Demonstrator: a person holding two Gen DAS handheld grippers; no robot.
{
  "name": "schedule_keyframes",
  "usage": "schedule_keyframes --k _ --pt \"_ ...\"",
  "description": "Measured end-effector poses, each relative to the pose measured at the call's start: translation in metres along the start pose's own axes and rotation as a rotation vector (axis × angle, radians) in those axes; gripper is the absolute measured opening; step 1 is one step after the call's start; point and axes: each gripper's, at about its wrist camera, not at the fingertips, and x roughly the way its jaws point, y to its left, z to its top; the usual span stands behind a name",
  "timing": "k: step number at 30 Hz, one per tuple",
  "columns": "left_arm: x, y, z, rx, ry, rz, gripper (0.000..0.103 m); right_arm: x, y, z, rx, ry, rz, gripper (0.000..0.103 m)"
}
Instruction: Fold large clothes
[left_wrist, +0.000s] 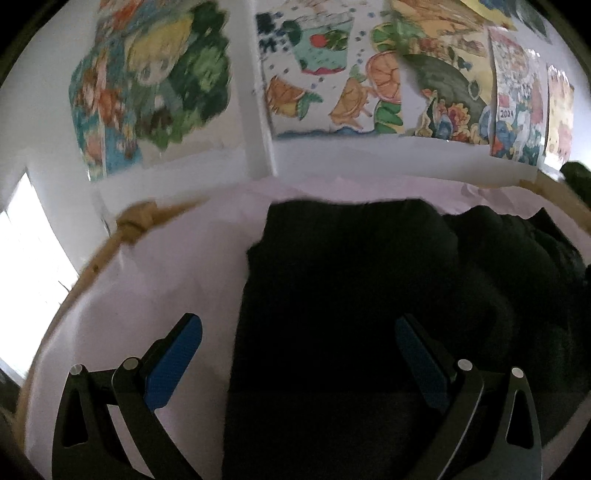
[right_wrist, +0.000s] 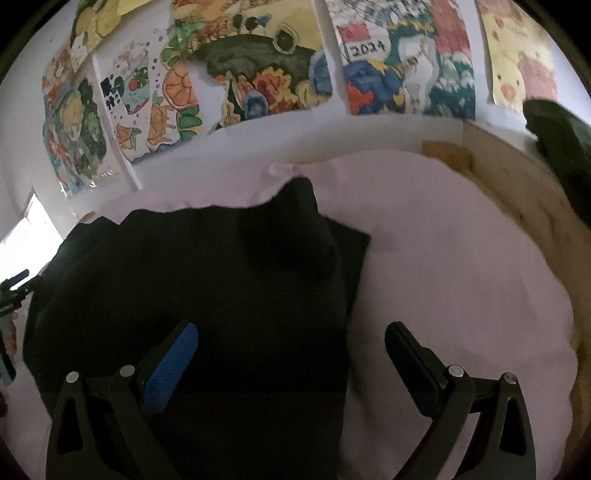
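A large black garment (left_wrist: 351, 295) lies on a pale pink sheet (left_wrist: 166, 266). In the left wrist view my left gripper (left_wrist: 299, 328) is open and empty above the garment's near left edge, with one finger over the sheet and the other over the cloth. In the right wrist view the garment (right_wrist: 207, 280) fills the left and middle. My right gripper (right_wrist: 291, 332) is open and empty over its near right edge. The left gripper's tip shows at the far left of that view (right_wrist: 16, 277).
A wooden bed frame (right_wrist: 517, 192) borders the sheet at the right and also shows in the left wrist view (left_wrist: 110, 243). A dark green cloth (right_wrist: 561, 155) hangs over it at the far right. Colourful posters (left_wrist: 314, 66) cover the white wall behind. A bright window (left_wrist: 26, 258) is at left.
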Motion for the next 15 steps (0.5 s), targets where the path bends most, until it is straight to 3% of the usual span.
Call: schedule_keyframes --k 9,15 --pt "0.017 0.052 -0.024 -0.207 0.134 -0.239 0.102 0.014 -0.016 -0.012 0.072 0.063 0.064 0.103" --pt "0.025 0.053 -0.027 -0.188 0.171 -0.360 0.102 0.027 -0.030 -0.022 0.133 0.120 0.170 0.103"
